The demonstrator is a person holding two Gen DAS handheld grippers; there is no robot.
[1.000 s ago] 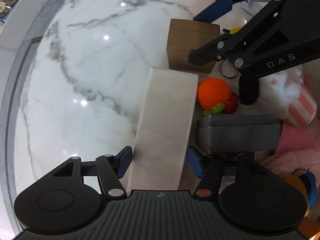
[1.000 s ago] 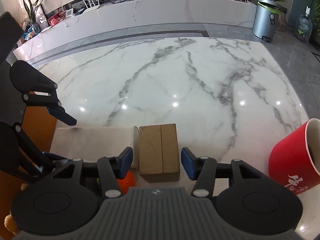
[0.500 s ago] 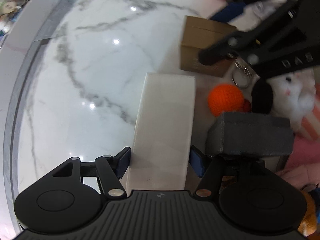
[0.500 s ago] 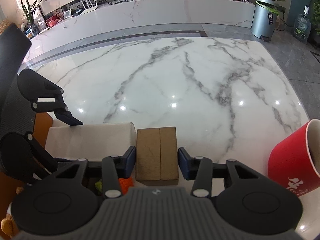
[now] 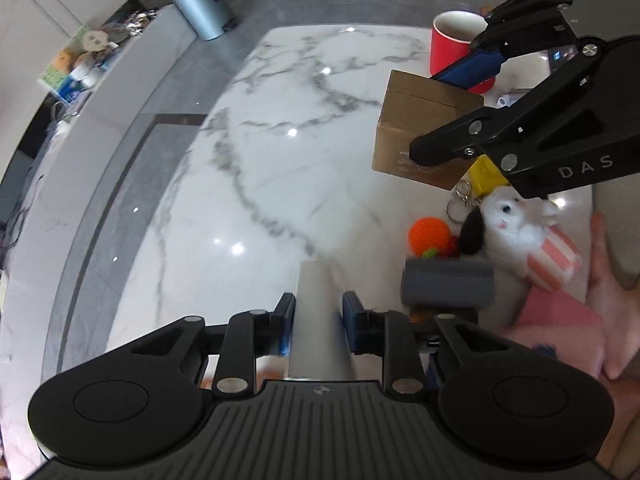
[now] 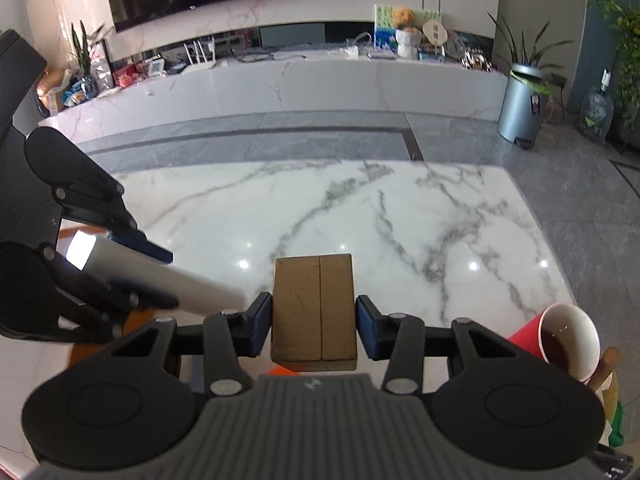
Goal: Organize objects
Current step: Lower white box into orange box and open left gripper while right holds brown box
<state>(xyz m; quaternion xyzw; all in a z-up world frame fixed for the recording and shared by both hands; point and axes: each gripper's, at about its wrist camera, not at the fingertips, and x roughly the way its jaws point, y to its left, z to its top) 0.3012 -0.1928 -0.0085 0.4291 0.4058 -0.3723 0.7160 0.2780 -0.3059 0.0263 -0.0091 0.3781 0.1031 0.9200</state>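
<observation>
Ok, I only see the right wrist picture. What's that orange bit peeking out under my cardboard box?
Observer: A crocheted orange ball, below the cardboard box your right tool grips.
Operator: Is anything next to it?
Observer: A white plush bunny with a keyring, just right of it.
Operator: And near the left tool?
Observer: A grey box lies right of the white box that tool holds.

surface: marble table (image 5: 280, 184) | on it: red cup (image 5: 456, 46), grey box (image 5: 448, 284), orange crochet ball (image 5: 428, 236)
</observation>
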